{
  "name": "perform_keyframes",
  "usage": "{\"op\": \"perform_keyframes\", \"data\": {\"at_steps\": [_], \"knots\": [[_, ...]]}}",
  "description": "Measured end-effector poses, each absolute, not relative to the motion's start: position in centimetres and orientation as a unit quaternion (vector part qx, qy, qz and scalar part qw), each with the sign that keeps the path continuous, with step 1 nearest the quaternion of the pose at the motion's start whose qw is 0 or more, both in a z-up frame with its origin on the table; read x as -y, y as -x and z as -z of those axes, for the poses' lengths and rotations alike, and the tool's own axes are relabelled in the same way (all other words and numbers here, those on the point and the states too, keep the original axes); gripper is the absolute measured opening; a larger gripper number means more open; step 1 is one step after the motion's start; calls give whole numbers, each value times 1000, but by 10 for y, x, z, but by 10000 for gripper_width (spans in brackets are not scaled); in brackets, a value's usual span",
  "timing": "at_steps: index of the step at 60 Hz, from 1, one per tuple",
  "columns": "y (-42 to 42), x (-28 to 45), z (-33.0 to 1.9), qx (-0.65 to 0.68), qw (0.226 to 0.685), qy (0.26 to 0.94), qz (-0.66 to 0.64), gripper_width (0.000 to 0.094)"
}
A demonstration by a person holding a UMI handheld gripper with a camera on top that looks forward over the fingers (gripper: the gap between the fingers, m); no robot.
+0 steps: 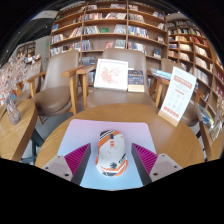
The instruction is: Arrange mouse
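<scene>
Gripper view in a library reading room. The mouse (111,152), white with orange and dark markings, lies on a pale mouse mat (80,140) set on the near part of a round wooden table (175,145). It sits between the two pink pads (77,162) of the gripper (111,166), with the mat showing at either side of its body; whether the pads touch its flanks cannot be told for certain, so the jaws are read as open, standing about the mouse, which rests on its own support.

The gripper is held low and nearly level with the table, its fingers reaching forward along the mat, one on the left and one on the right of the mouse. This pose suits a sideways clasp across the narrow width of the body, probably the firmest hold on a rounded shell. The mouse lies roughly along the fingers' axis and near the mat's middle, which suggests either an imminent grasp or a finished placement.

Farther off stand a small display card (110,73) at the table's far side, a poster stand (178,95) to the right, wooden chairs (58,80) and bookshelves (105,28) beyond.
</scene>
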State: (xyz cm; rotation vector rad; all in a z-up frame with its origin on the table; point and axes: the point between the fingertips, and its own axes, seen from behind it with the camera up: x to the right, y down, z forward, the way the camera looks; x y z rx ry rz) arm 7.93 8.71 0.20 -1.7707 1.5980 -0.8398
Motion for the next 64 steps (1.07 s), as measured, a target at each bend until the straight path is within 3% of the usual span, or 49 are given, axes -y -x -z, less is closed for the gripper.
{"op": "perform_keyframes", "data": {"at_steps": [1,10,27,44,64], "knots": [[-78,-87,-6,-601,304,667,318,863],[-44,-76,-51,-603,318,654,328,851],[98,-52,-145,-609,374,613,336,858],[216,0,-160,-601,362,610,370,858],[269,39,-157,-607,359,591,393,857]]}}
